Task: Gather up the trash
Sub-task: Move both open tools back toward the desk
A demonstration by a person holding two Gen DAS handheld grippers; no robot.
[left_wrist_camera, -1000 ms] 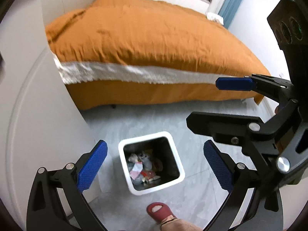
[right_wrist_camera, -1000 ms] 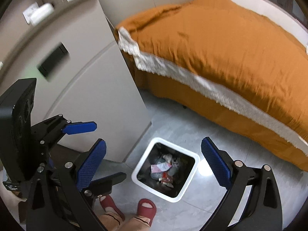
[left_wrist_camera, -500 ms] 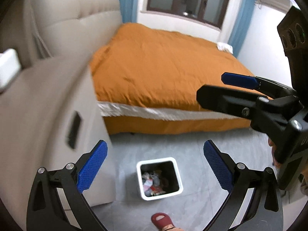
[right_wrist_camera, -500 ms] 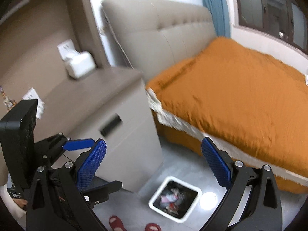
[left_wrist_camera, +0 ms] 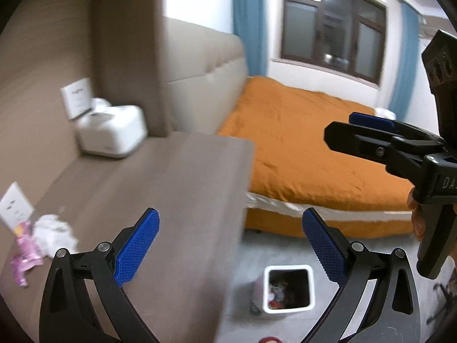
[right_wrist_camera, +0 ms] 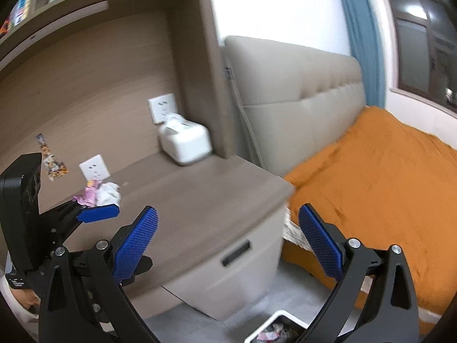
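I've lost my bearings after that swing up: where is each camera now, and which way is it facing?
Left wrist: on the open left gripper, facing nightstand, bed, trash bin; right gripper at right.
Right wrist: on the open right gripper, facing nightstand, headboard; left gripper at left.
Shared: crumpled tissue, pink wrapper, tissue box.

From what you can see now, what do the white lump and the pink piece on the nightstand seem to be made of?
The white lump looks like crumpled tissue paper: soft, matte, with many folds. The pink piece seems a thin plastic or foil wrapper, flat and slightly shiny with print, though blur leaves that open. Both lie touching on the nightstand.
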